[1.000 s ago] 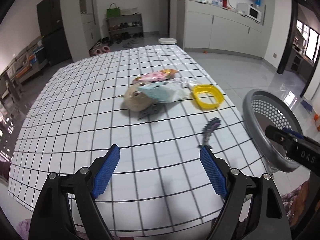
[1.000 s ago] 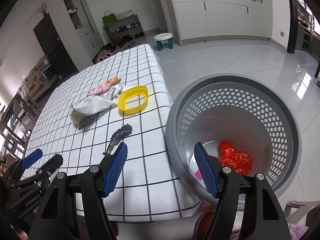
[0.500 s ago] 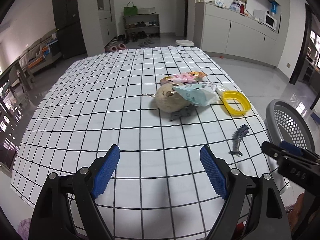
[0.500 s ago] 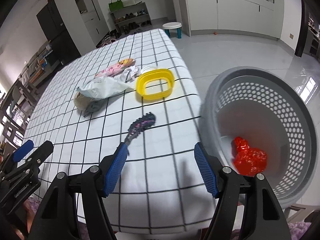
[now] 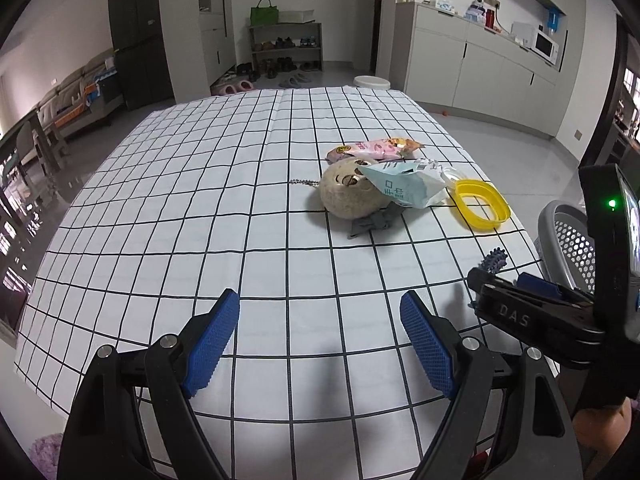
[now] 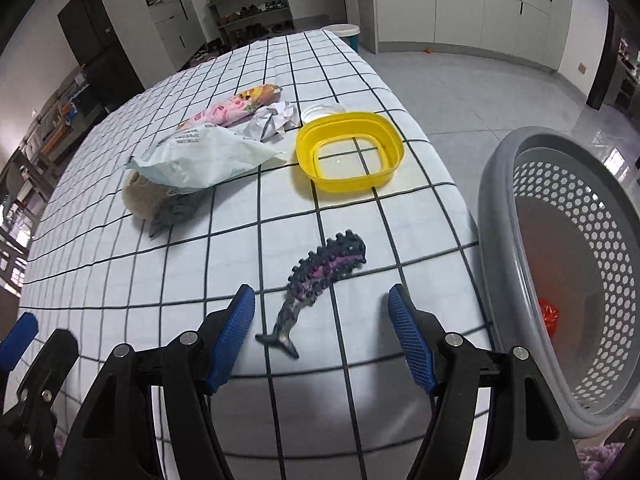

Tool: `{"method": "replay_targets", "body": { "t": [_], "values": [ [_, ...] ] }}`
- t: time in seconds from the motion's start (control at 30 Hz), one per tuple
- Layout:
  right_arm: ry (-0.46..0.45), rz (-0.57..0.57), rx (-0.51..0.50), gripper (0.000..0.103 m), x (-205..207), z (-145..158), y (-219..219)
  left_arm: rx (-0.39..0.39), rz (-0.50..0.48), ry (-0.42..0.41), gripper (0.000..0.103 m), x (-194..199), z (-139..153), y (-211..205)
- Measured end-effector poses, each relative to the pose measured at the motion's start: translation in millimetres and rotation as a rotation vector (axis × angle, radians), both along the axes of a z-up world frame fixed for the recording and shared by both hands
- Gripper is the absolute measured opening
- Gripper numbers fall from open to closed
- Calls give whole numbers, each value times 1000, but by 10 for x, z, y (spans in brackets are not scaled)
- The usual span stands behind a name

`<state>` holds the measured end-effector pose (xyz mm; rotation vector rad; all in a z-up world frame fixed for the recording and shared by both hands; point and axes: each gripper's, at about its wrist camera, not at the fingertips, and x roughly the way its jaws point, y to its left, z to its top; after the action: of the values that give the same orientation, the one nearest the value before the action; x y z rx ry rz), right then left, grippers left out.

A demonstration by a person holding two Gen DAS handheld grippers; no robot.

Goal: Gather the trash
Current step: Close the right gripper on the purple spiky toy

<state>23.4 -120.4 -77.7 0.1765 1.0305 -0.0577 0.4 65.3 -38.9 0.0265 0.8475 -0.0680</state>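
Presently, right gripper (image 6: 320, 332) hovers spread, empty, over the dark purple spiny toy creature (image 6: 320, 276) on the checked table (image 6: 224, 264), beside the grey perforated basket (image 6: 560, 280); left gripper (image 5: 320, 340) likewise spread, empty.

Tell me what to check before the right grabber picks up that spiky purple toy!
1. Right gripper jaws open: ok.
2. Spiky purple toy between the jaws: not ok, only its tail is near them.
3. Nothing lying on the toy: ok.
4. Gray basket beside the table edge: ok.
5. Left gripper away from the toy: ok.
6. Room in the basket: ok, only a red wrapper shows.
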Motion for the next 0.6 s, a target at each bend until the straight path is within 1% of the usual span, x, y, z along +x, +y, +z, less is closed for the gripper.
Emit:
{"method": "replay_targets", "body": {
  "t": [0.1,0.17,0.2,0.23,0.27,0.33,0.43,0.6],
  "values": [
    [-8,-10,-30,66,11,-10,13,4,-2,3,81,10,-17,-11],
    [-13,-8,-59,64,21,-15,40,7,-5,6,81,17,-32,-20],
    [-17,-1,-79,58,19,-17,63,7,-7,8,81,22,-37,-25],
    [-21,8,-91,50,19,-16,86,6,-9,10,81,26,-43,-28],
    [-26,16,-96,45,20,-13,100,6,-9,11,81,30,-50,-31],
    [-33,30,-85,21,5,-6,98,4,-9,13,81,30,-57,-29],
    [-42,36,-22,20,-21,4,22,2,-10,17,81,32,-71,-30],
    [-74,32,44,20,-140,79,-144,-3,-16,21,81,19,-84,-42]
  ]
}}
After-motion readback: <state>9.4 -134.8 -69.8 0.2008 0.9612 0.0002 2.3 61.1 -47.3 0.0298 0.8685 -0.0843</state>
